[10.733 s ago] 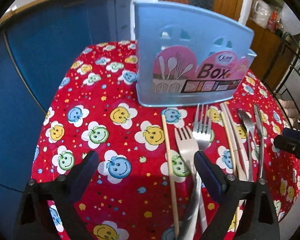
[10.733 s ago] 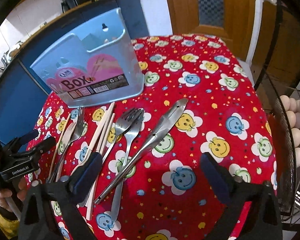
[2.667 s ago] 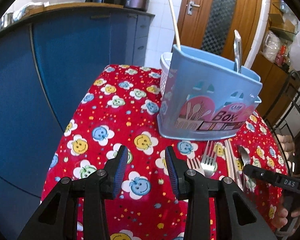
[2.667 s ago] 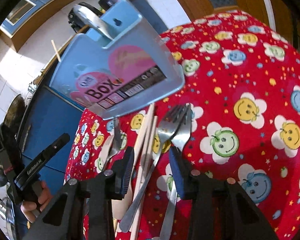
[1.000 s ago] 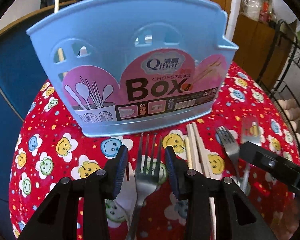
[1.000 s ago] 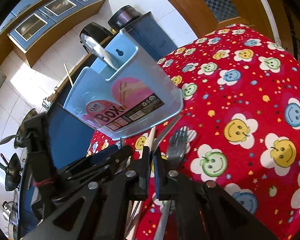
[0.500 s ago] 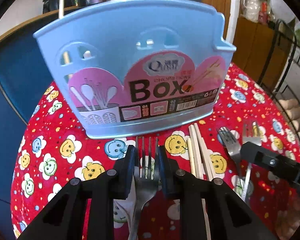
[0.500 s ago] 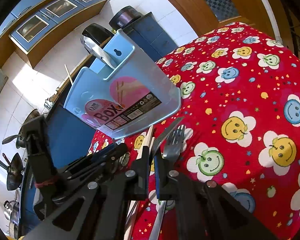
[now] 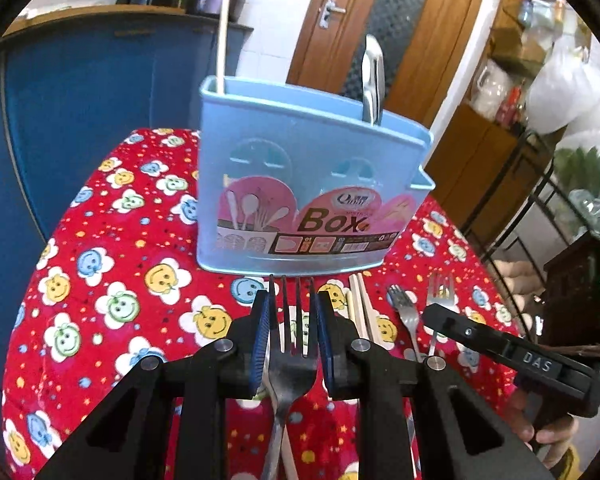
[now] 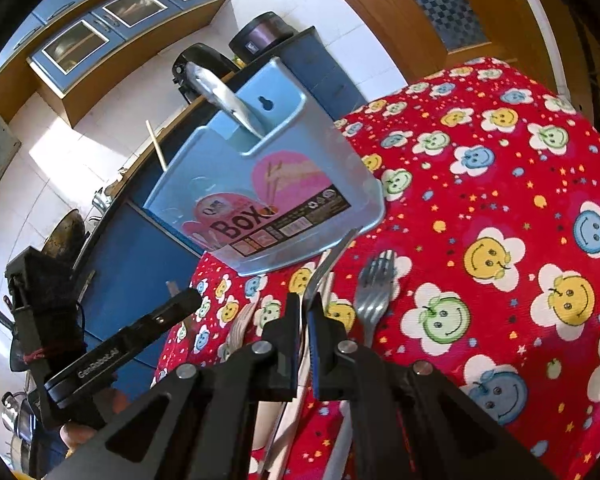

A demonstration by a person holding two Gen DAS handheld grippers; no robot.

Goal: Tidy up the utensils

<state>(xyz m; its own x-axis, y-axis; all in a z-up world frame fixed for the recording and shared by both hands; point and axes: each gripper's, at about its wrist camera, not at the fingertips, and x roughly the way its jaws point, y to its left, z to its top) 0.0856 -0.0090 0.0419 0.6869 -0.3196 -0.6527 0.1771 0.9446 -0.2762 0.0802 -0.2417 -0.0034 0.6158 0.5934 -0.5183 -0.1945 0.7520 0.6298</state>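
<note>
Two forks gripped in front of the blue utensil box

A fork (image 9: 292, 344) sits clamped flat between the pads of the left claw (image 9: 292, 336), tines pointing at the blue utensil box (image 9: 300, 196) just ahead. The right claw (image 10: 305, 332) is pinched together on a second fork (image 10: 332, 258), held edge-on with its head reaching toward the box's lower rim. The box stands upright on the tabletop (image 9: 132, 280), which wears a red cloth printed with smiley flowers; a chopstick (image 9: 222, 40) stands in its left end and a metal handle (image 9: 372, 80) in its right. More chopsticks (image 9: 360, 312) and another fork (image 10: 374, 288) lie loose on the cloth just in front of the box, beside the claws.
</note>
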